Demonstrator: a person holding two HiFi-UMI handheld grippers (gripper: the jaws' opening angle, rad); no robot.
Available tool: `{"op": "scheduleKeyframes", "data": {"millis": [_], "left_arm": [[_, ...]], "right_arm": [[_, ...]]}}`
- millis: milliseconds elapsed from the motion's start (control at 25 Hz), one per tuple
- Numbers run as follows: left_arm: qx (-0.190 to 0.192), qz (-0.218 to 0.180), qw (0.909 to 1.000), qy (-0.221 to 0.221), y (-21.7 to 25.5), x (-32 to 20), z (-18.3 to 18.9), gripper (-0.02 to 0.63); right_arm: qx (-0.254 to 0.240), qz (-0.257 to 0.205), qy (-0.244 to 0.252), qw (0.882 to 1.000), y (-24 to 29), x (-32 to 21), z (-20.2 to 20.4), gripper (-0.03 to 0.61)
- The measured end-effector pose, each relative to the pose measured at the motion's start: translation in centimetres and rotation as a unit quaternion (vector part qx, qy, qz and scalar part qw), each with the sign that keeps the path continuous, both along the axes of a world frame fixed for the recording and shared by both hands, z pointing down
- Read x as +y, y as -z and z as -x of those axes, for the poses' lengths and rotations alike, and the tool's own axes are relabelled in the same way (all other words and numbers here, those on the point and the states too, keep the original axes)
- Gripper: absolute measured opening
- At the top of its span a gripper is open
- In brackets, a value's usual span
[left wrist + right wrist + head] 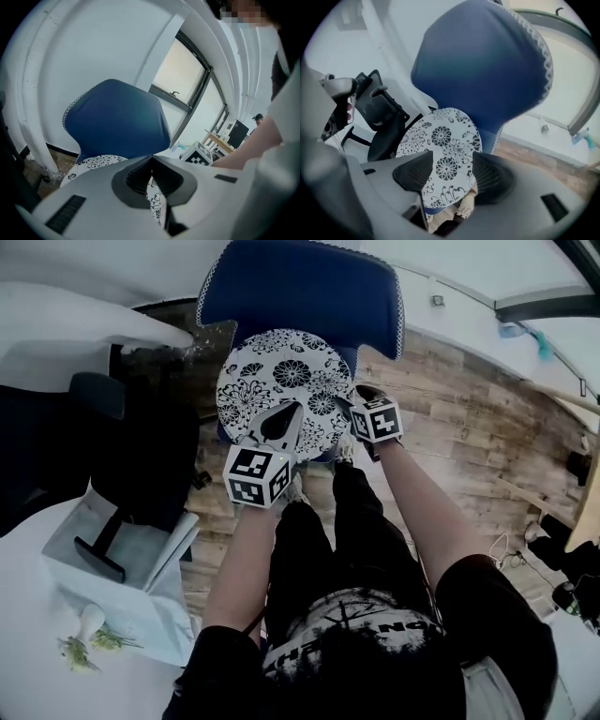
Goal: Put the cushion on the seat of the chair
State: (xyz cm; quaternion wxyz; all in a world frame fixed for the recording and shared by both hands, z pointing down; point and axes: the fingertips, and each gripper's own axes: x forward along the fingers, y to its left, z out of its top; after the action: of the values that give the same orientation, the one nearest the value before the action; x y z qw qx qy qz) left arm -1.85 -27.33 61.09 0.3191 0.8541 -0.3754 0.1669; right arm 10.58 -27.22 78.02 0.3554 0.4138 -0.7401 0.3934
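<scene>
Head view first: one round floral cushion (281,381) lies flat on the seat of the blue chair (300,287), right in front of its backrest. The job looks as good as done. Two grippers hang over the chair's front edge. The left gripper (286,418) is above the cushion's near rim, and the right gripper (361,401) is just off its right side. One black office chair (141,456) stands left of the blue chair.

Left gripper view: the jaws are pinched together, tips meeting, with nothing caught there that I can see. The cushion's pattern peeks out beneath them, below the blue backrest.

Right gripper view: the jaws are spread wide and the pads are clear of everything, with the cushion framed between them down on the seat.

Handling, as I judge it: it's a thin pad, light, soft and floppy, with fabric that isn't slippery and nothing breakable. If it needs straightening, pinch the near rim on both sides so it doesn't fold.
</scene>
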Motion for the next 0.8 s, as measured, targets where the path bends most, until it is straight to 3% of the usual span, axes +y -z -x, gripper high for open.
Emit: {"op": "scheduleKeyframes", "data": {"millis": [80,240,360,800], "left_arm": [[-0.004,-0.009,0.9999,-0.006,1.4,-0.2,-0.2,0.014],[-0.017,-0.027,0.9992,-0.022,3.9,-0.2,-0.2,0.014],[-0.022,-0.04,0.9986,-0.026,5.7,-0.4,0.0,0.014],[-0.014,-0.104,0.9936,-0.04,14.5,-2.4,-0.5,0.014]], "right_arm": [[-0.013,-0.032,0.021,0.999,2.6,-0.5,0.9,0.245],[-0.043,-0.09,0.04,0.994,8.2,-1.2,2.6,0.1],[-0.063,-0.129,0.049,0.988,12.4,-1.7,3.4,0.041],[-0.112,-0.244,0.119,0.956,27.4,-2.3,5.9,0.018]]}}
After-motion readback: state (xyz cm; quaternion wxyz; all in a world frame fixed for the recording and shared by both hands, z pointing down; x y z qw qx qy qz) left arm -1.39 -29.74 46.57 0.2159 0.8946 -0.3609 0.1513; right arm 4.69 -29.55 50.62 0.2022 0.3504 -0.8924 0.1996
